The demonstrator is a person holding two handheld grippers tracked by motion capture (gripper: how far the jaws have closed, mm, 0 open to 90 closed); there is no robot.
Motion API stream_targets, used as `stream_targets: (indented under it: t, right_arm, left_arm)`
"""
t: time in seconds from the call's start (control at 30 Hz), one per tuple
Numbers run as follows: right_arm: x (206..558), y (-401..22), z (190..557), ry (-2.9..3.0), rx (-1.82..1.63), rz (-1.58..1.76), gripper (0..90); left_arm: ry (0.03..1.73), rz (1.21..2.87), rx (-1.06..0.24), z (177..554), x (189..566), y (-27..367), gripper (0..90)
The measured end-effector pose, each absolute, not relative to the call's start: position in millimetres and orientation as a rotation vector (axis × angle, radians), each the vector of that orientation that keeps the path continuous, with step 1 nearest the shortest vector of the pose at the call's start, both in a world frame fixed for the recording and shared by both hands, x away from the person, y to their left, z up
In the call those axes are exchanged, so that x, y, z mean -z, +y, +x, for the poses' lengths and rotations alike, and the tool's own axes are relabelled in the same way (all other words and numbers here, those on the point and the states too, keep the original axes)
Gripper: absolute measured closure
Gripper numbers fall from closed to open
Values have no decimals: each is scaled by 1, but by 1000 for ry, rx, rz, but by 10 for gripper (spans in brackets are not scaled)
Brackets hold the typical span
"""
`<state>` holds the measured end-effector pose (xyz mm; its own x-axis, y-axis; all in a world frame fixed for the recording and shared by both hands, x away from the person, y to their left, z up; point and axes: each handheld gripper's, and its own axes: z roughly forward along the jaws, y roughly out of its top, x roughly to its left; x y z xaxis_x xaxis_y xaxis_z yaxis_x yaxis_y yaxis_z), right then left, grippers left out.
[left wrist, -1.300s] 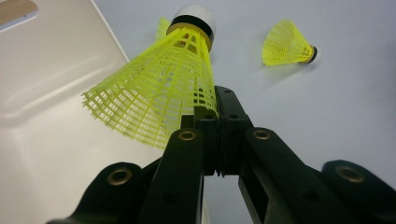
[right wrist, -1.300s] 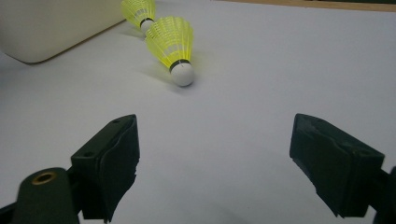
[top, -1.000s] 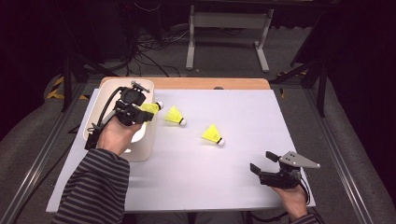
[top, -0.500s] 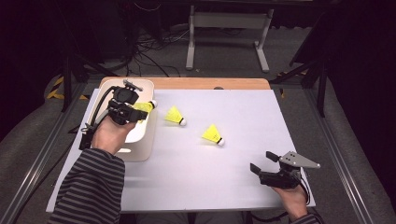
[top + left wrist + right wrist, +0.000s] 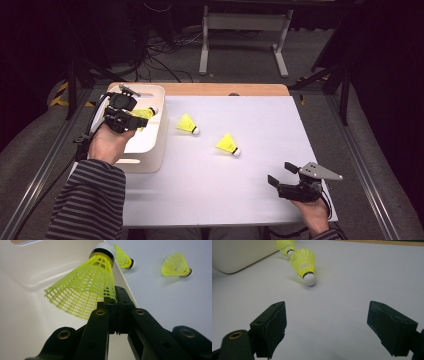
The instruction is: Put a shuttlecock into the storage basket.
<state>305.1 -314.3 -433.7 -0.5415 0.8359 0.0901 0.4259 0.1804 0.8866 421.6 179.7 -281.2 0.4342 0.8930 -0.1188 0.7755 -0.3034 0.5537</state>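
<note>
My left gripper (image 5: pixel 137 120) hangs over the white bin (image 5: pixel 150 152) at the table's left, shut on the skirt edge of a yellow shuttlecock (image 5: pixel 145 113). In the left gripper view that shuttlecock (image 5: pixel 85 287) points its white cork up and away above the bin's inside (image 5: pixel 32 272), pinched at the left gripper's tip (image 5: pixel 117 300). Two more yellow shuttlecocks (image 5: pixel 187 124) (image 5: pixel 227 144) lie on the white tabletop. My right gripper (image 5: pixel 281 174) rests near the front right, open and holding nothing. Ahead of it lie the nearer shuttlecock (image 5: pixel 304 262) and the farther one (image 5: pixel 285 245).
The white table surface (image 5: pixel 250 115) has a wooden strip (image 5: pixel 225 90) along its far edge. Metal rails run down both sides of the table. A grey stand (image 5: pixel 245 22) and cables are on the floor behind. The bin's corner (image 5: pixel 234 255) appears left of the right gripper.
The left hand has carried the held shuttlecock leftward, from the bin's right rim to over its inside. The right gripper and the two lying shuttlecocks have stayed put.
</note>
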Motion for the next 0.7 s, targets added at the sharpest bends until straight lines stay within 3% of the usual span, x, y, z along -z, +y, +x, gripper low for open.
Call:
stream_targets:
  t: [0.7]
  right_arm:
    - [434,-314,305,2045,-1321,1188,164]
  left_arm:
    - [1472,2143,-286,443,296,191,889]
